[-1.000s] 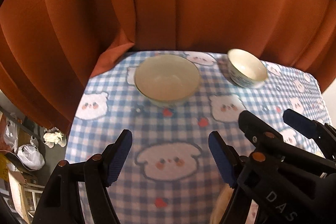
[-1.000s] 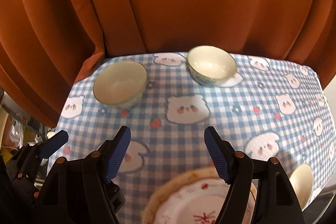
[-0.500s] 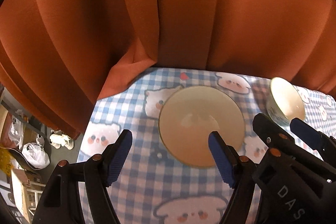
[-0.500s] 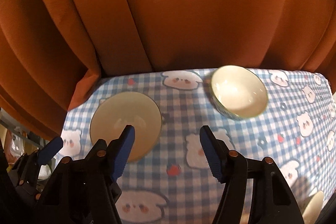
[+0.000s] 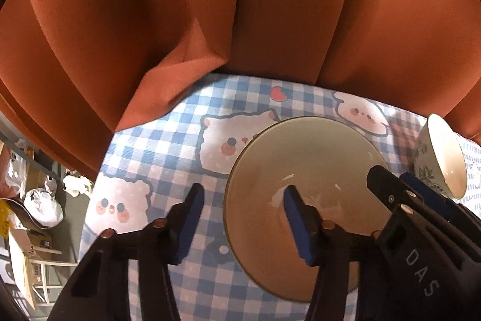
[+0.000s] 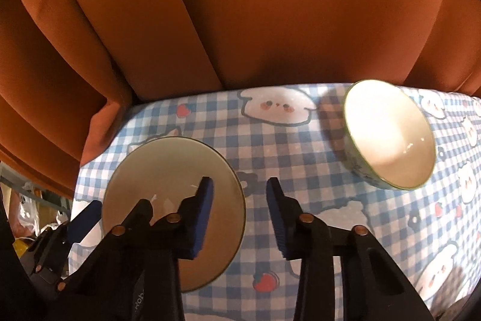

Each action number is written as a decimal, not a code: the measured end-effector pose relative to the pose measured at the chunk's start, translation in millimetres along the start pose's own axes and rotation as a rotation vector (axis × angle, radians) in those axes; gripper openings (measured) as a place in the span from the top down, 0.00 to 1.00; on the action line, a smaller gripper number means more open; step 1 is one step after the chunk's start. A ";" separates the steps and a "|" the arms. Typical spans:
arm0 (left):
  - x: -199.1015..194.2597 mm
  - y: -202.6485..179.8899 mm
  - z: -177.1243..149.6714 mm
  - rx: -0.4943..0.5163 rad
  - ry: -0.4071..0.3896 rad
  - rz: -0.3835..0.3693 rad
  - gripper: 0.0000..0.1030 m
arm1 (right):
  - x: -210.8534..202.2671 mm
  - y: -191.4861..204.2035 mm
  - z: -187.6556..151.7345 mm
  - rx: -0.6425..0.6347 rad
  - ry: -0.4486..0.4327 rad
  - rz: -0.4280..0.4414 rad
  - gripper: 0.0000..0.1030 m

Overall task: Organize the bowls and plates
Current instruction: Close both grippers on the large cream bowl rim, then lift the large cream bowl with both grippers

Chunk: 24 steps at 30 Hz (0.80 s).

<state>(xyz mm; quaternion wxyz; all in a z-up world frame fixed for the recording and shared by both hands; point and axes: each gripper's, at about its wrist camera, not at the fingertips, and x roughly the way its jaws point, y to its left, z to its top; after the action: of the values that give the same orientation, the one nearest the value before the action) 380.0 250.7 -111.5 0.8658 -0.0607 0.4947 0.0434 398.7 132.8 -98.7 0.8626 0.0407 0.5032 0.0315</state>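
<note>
A wide pale green bowl (image 5: 312,158) sits on the checked tablecloth (image 5: 168,158) near the table's far left. My left gripper (image 5: 243,194) straddles its left rim, one blue pad outside and one inside; the jaws are closing and neither pad touches the rim. My right gripper (image 6: 240,184) straddles the right rim of the same bowl (image 6: 162,164), also closing, with a gap on both sides. A smaller white bowl (image 6: 390,137) with a floral outside stands to the right, also seen at the left wrist view's edge as the small bowl (image 5: 445,158).
An orange curtain (image 6: 240,20) hangs right behind the table's far edge. The table's left edge (image 5: 99,188) drops to a floor with bags and boxes (image 5: 42,200). Bare tablecloth (image 6: 330,230) lies between the two bowls.
Both grippers have moved forward and down onto the wide bowl, and both pairs of jaws have narrowed. The patterned plate has left the right wrist view.
</note>
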 end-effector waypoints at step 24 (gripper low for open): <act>-9.4 -6.7 9.8 0.054 -0.022 0.010 0.79 | -0.6 4.3 6.4 -0.059 0.015 -0.025 0.80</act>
<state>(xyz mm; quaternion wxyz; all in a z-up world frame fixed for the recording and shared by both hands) 384.5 245.3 -98.0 0.8722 -0.0342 0.4866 0.0348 403.9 136.7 -94.7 0.8599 0.0087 0.5092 0.0357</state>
